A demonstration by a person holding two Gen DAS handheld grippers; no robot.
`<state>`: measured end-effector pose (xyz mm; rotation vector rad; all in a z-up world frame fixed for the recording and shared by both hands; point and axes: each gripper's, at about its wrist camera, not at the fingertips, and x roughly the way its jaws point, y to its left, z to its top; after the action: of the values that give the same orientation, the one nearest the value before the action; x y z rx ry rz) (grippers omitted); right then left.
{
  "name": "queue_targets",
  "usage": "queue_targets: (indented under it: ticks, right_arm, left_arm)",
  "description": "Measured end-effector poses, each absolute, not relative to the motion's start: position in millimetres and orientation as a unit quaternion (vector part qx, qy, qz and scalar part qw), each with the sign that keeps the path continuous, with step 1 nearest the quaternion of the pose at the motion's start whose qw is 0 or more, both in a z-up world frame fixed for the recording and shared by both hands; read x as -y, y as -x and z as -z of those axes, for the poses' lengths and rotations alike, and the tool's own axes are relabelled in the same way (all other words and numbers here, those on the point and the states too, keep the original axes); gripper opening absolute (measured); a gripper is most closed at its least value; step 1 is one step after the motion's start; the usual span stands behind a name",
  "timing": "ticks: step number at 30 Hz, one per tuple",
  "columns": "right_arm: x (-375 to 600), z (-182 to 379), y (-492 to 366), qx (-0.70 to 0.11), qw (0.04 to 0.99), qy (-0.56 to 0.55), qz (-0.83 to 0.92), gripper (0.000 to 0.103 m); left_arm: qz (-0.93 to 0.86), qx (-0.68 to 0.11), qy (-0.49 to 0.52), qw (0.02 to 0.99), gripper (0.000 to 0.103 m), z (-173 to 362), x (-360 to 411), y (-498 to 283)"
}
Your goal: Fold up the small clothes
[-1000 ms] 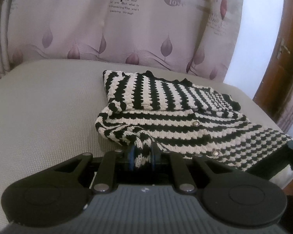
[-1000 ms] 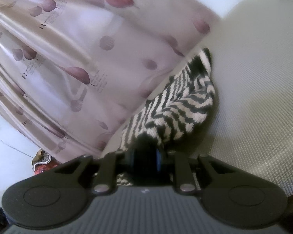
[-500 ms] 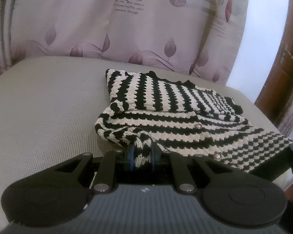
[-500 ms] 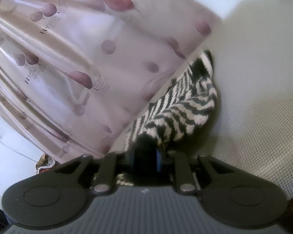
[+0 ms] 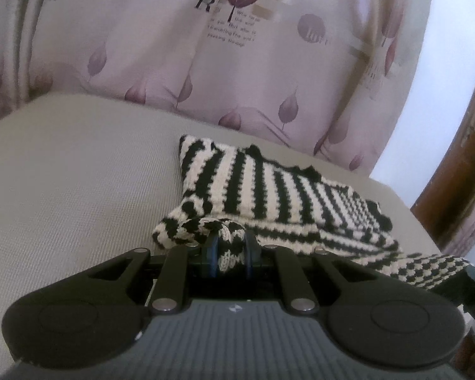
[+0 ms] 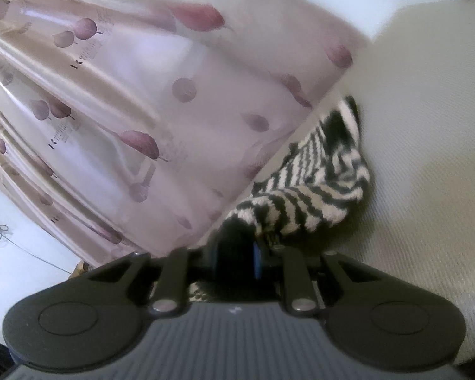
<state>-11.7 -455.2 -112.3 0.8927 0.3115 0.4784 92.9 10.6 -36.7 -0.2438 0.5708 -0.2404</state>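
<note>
A small black-and-cream striped knit cardigan [image 5: 278, 196] lies on the grey cushioned surface [image 5: 63, 190], its near part lifted off it. My left gripper [image 5: 230, 247] is shut on the cardigan's near left edge. My right gripper [image 6: 236, 250] is shut on the near right edge; its tip also shows at the right of the left wrist view [image 5: 473, 277], holding that stretched corner. In the right wrist view the cardigan [image 6: 313, 196] hangs in a fold from the jaws toward the cushion.
A pink curtain with leaf print [image 5: 231, 47] hangs close behind the cushion and also shows in the right wrist view [image 6: 142, 110]. A brown wooden door frame [image 5: 459, 174] stands at the right. The cushion's far edge meets the curtain.
Both grippers have lifted the cardigan's near edge and carried it forward toward the curtain. The cardigan's near half has risen off the cushion. Both stay shut.
</note>
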Motion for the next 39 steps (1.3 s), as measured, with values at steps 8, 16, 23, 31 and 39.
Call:
queue_targets:
  ticks: [8, 16, 23, 31, 39]
  right_arm:
    - [461, 91, -9, -0.133, 0.867, -0.422, -0.230, 0.020]
    - [467, 81, -28, -0.120, 0.867, -0.428, -0.224, 0.020]
    - [467, 75, -49, -0.118, 0.863, -0.439, -0.219, 0.020]
    - [465, 85, -36, -0.120, 0.859, -0.447, -0.220, 0.020]
    - [469, 94, -23, -0.127, 0.855, -0.458, -0.207, 0.020]
  left_arm:
    - [0.117, -0.261, 0.129, 0.949, 0.016, 19, -2, -116]
    - [0.109, -0.230, 0.126, 0.959, 0.016, 1, 7, -135]
    - [0.099, -0.213, 0.131, 0.963, 0.016, -13, 9, -156]
    - [0.114, -0.297, 0.089, 0.944, 0.065, 15, -20, -120]
    - [0.189, -0.408, 0.200, 0.870, 0.096, 83, -48, -94]
